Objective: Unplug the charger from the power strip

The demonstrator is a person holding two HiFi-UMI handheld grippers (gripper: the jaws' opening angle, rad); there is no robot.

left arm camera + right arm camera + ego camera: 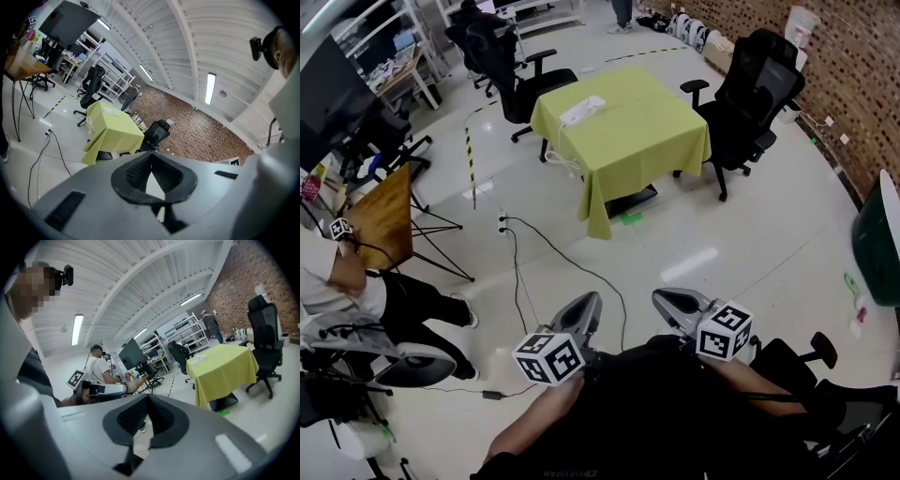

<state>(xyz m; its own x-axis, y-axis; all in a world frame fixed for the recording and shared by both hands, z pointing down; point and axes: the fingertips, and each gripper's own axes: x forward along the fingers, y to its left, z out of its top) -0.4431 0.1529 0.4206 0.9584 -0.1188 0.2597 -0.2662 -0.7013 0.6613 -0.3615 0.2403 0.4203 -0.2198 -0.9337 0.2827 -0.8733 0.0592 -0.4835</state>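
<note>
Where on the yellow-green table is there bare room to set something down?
The table is bare across its near half and the side toward the black chair. The only clutter is the white power strip near its left edge, cord hanging over that side.

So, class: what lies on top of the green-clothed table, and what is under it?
On top lies a white power strip, its cable hanging over the edge. Under it only a dark flat base shows; the cloth hides the rest.
</note>
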